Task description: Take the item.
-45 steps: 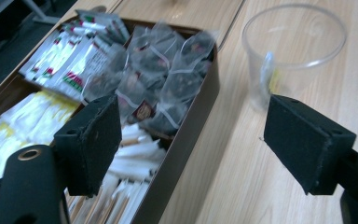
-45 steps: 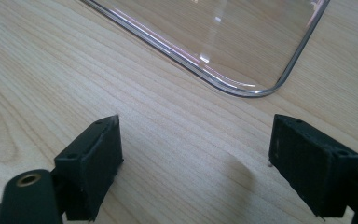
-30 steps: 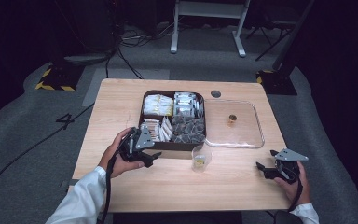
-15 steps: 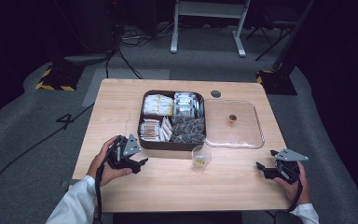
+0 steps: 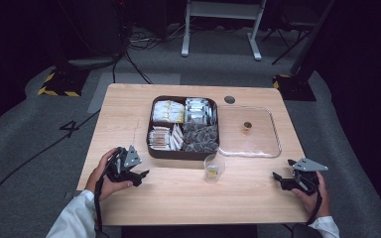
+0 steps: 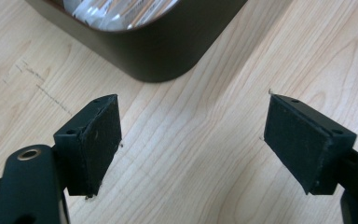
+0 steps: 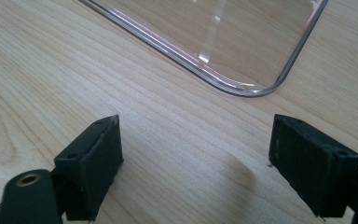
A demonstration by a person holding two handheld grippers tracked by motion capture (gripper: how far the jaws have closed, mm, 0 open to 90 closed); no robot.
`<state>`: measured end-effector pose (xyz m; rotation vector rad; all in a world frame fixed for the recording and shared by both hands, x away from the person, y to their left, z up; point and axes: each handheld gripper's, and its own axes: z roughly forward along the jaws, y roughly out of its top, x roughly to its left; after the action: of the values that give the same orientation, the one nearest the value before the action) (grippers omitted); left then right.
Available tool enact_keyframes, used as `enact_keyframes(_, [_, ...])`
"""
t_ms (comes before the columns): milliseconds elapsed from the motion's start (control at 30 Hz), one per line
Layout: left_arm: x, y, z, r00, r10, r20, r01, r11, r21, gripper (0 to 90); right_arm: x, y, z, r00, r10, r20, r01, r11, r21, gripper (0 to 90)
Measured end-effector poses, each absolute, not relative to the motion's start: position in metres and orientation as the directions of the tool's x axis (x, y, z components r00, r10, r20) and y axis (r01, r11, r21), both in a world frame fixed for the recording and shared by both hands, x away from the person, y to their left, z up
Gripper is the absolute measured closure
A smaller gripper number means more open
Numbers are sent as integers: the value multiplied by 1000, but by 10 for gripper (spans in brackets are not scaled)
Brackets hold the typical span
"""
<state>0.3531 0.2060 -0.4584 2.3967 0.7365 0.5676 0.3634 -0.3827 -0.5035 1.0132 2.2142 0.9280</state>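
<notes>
We hold the left gripper (image 5: 140, 174) low over the counter (image 5: 129, 114) just off the near left corner of the dark box (image 5: 183, 153), its jaws spread wide with nothing between them; the left gripper view shows bare wood between the pads and the box's rounded corner (image 6: 168, 51) just ahead. The right gripper (image 5: 281, 179) rests near the counter's right edge, jaws likewise wide apart and empty, with the near corner of the clear lid (image 7: 242, 79) just beyond them.

The box sits mid-counter, its compartments packed with small wrapped packets (image 5: 167, 111). The lid lies flat just beside it on the right, a small knob (image 5: 247, 126) at its middle. A small clear cup (image 5: 213, 167) stands in front of the box, something yellowish at its bottom.

We judge the packets light and crinkly, best pinched by an edge. The lid looks stiff, light and slippery; the knob seems the surest hold. The cup looks thin and easy to tip or crush, so a gentle grip across its wall.
</notes>
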Motion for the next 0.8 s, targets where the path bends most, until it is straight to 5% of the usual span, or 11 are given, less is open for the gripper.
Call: enact_keyframes(800, [348,239,-494,744,660,102,464,-620,633,187,363,-383,-504,-578,797,-176,432,482,762,175])
